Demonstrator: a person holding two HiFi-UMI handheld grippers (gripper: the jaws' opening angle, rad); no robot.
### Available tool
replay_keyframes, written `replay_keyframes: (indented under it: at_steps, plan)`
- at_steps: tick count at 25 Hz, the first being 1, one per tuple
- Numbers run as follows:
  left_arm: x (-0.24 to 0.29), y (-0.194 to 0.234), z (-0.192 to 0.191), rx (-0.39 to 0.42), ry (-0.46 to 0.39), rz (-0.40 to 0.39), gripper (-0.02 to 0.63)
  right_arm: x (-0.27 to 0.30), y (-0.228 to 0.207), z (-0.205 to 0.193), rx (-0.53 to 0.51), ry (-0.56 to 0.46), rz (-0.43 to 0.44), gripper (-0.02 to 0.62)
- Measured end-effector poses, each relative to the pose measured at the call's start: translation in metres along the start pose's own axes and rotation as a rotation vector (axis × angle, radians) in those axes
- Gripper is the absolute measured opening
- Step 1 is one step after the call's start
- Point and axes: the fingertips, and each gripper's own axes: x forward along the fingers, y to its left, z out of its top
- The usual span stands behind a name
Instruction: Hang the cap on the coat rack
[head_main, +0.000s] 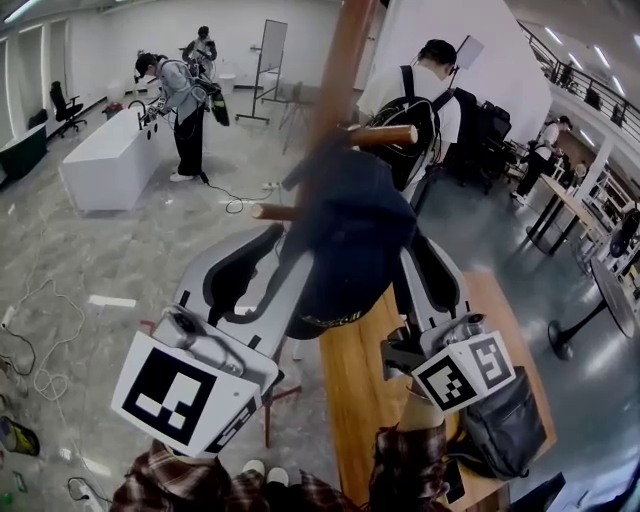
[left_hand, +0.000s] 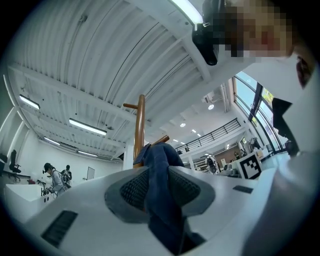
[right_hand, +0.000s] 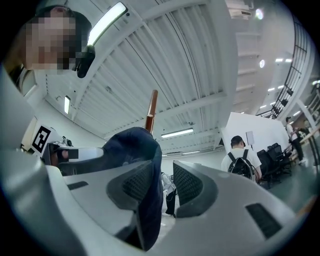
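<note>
Counter (head_main: 105, 165): white, long, far L of the room. A person in grey (head_main: 180, 105) stands at its end, well apart from my work.
Table (head_main: 365, 400): wood, below my R side, runs away from me.
Rack (head_main: 340, 60): wooden pole, upright, dead ahead. An upper peg (head_main: 385, 135) sticks out to the R and a lower peg (head_main: 270, 212) to the L.
Person w/ backpack (head_main: 420, 90): white shirt, back to me, beyond the rack on the R.
Bag (head_main: 505, 425): dark, slumped on the table's R edge, near me.
Cap (head_main: 350, 240): navy, held up against the pole, between the two pegs in height. Long axis runs from the pole down toward me. The crown end is up by the upper peg; the edge w/ gold lettering is low and nearest me. I can't tell if any part is hooked over a peg.
L gripper (head_main: 268, 262): on the cap's L side. In its own view the pads are closed onto a fold of navy cloth, no gap, w/ the pole right behind.
R gripper (head_main: 405, 262): on the cap's R side. In its own view the jaws are apart; cloth drapes over one pad (right_hand: 137, 182) and there's clear air to the other.
In the way: the cap hides the pole's mid part and much of both jaws from the head view.
Cables (head_main: 40, 350): loose loops on the floor, far L.
</note>
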Motion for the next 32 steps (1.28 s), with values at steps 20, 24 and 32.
replay_keyframes:
  at_steps: [20, 24, 32]
  plan:
    - [-0.031, -0.050, -0.044, -0.106, 0.123, -0.121, 0.115, -0.054, 0.064, -0.011, 0.027, 0.041, 0.090, 0.118]
    - [-0.046, -0.059, -0.082, -0.186, 0.192, -0.122, 0.114, -0.067, 0.082, -0.046, 0.015, 0.113, 0.120, 0.117]
    - [-0.064, -0.062, -0.142, -0.327, 0.284, -0.084, 0.112, -0.086, 0.091, -0.098, -0.010, 0.206, 0.067, 0.047]
